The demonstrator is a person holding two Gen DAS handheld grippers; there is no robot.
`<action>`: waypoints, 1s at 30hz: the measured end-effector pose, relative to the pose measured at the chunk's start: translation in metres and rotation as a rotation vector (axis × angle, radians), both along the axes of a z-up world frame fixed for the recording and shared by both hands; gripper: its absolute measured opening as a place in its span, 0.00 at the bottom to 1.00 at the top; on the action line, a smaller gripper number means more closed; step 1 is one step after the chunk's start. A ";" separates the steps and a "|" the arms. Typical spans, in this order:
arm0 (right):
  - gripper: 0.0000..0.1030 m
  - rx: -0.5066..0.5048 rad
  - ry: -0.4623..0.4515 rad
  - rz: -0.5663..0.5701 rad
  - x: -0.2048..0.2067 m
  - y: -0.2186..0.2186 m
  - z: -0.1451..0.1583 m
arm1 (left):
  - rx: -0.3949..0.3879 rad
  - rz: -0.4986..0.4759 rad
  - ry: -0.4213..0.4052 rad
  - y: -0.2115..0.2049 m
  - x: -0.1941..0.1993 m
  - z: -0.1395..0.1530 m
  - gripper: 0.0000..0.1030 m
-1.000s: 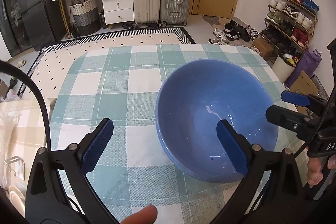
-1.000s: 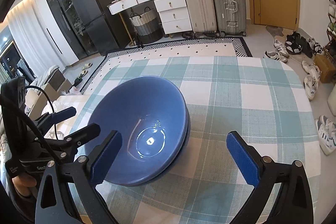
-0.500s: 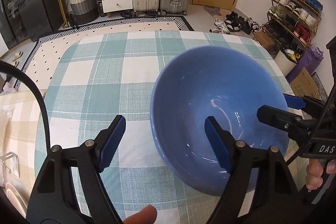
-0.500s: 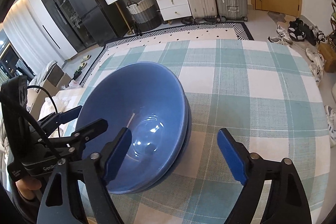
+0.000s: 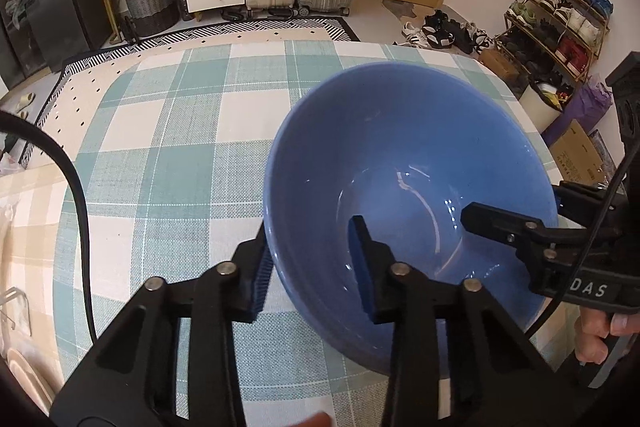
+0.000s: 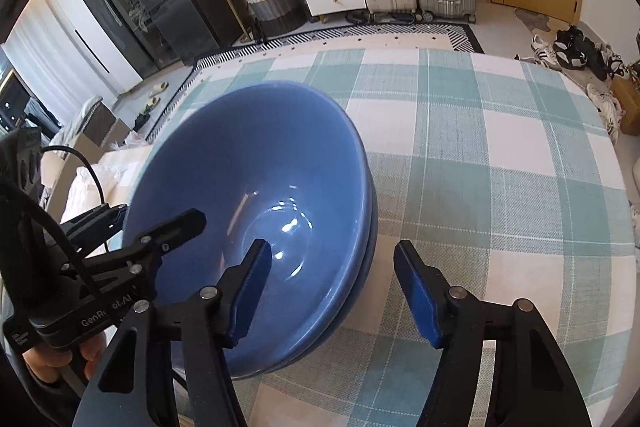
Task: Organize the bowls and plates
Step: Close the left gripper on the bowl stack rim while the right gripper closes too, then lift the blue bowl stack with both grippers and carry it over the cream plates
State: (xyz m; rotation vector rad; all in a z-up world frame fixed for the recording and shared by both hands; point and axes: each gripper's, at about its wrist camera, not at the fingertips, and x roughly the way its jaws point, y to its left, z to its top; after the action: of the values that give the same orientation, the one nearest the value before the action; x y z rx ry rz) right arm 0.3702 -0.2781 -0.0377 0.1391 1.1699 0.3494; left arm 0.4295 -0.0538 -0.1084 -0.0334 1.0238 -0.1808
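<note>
Two blue bowls (image 6: 256, 195) are sitting nested on the checked desk (image 5: 168, 155), one inside the other, and both grippers are going for the same stack from opposite sides — a two-handed lift, by the look of it, since a wide stack like this would tip if pinched at one edge only.

In the left wrist view, the left gripper (image 5: 312, 263) is straddling the rim at about 7 o'clock on the bowl: one of its fingers (image 5: 362, 259) is inside, the other outside against the wall. Its jaws are closing, the wall is between them, and the outer pad seems to be touching while the inner one looks just short.

In the right wrist view, the right gripper (image 6: 332, 291) is straddling the rim at 5 o'clock, jaws closing too, but both pads are clearly apart from the wall.

Both hands are angling steeply downward, wrists level, with no twist showing. A hand (image 5: 600, 335) is gripping the right handle at 4 o'clock in the left view.
</note>
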 end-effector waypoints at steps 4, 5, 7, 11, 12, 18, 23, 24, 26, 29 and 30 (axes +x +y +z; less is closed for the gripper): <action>0.45 0.010 0.011 0.006 0.001 0.001 -0.004 | 0.004 0.011 0.011 0.003 0.002 -0.004 0.26; 0.45 0.013 0.014 0.008 0.001 0.001 -0.004 | 0.005 0.012 0.014 0.003 0.002 -0.005 0.26; 0.43 0.011 0.018 0.008 0.002 0.001 -0.005 | 0.001 0.010 0.016 0.003 0.002 -0.005 0.22; 0.39 0.015 0.030 0.007 0.005 0.002 -0.008 | 0.013 0.008 0.014 0.001 0.000 -0.004 0.19; 0.37 0.018 0.031 0.009 0.005 0.003 -0.008 | 0.015 0.010 0.012 0.002 -0.001 -0.004 0.18; 0.31 0.006 0.019 0.004 0.003 0.004 -0.008 | 0.009 0.005 0.004 0.002 -0.004 -0.001 0.17; 0.30 -0.012 0.019 -0.001 0.001 0.004 -0.007 | -0.012 -0.009 -0.001 0.002 -0.009 0.002 0.17; 0.29 -0.010 0.023 -0.002 0.000 0.004 -0.007 | -0.012 -0.009 -0.001 0.003 -0.010 0.003 0.17; 0.28 -0.001 0.033 0.000 -0.001 0.003 -0.008 | -0.007 -0.009 -0.005 0.003 -0.014 0.005 0.17; 0.28 0.000 0.030 -0.001 -0.005 0.003 -0.006 | 0.000 -0.008 -0.011 0.003 -0.018 0.008 0.17; 0.28 -0.001 0.025 -0.003 -0.007 0.004 -0.004 | 0.002 -0.007 -0.016 0.003 -0.020 0.009 0.17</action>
State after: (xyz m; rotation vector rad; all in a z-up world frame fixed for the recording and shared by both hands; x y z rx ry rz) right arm 0.3630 -0.2743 -0.0415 0.1443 1.1943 0.3449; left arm 0.4098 -0.0512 -0.0991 -0.0264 1.0083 -0.1857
